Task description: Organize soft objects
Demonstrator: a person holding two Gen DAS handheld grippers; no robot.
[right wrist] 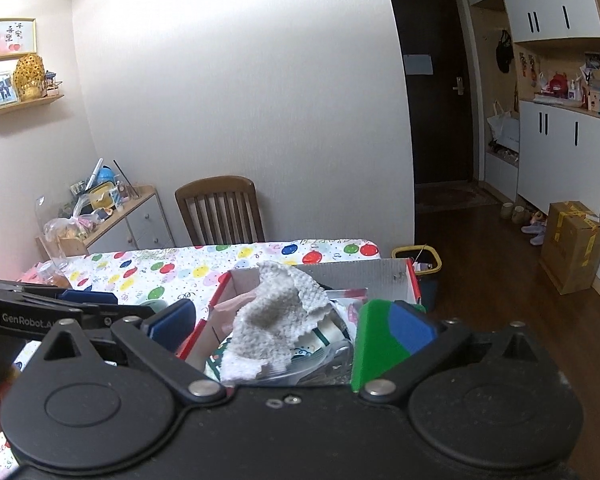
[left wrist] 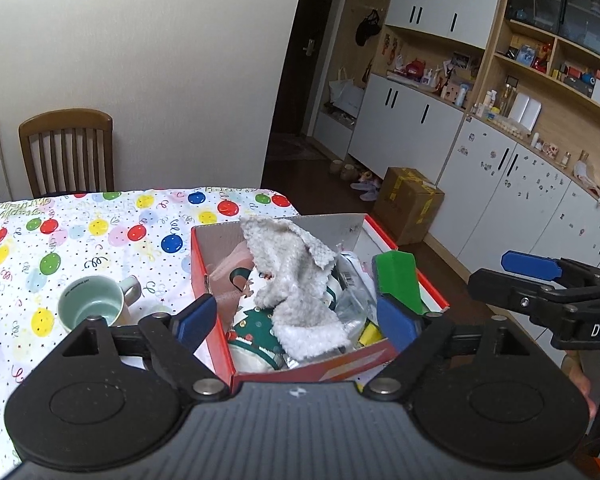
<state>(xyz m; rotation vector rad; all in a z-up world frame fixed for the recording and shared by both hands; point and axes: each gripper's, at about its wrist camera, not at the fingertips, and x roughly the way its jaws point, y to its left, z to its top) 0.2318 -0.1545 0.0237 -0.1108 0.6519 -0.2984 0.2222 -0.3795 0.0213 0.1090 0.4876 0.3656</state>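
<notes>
A balloon-print worktop (left wrist: 100, 240) carries the box (left wrist: 216, 312), cloth (left wrist: 288, 276) heaped inside at 12 o'clock. Both tools, left (left wrist: 300, 320) and right (right wrist: 296, 324), gape empty; next, likely pinch the cloth.

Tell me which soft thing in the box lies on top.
The grey fluffy cloth. It drapes over the green-patterned fabric and the plastic bags in the box.

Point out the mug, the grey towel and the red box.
mug (left wrist: 85, 307), left wrist view, inner wall of the cup.
grey towel (left wrist: 288, 264), left wrist view, middle of the fluffy fabric.
red box (left wrist: 199, 268), left wrist view, its left wall.
</notes>
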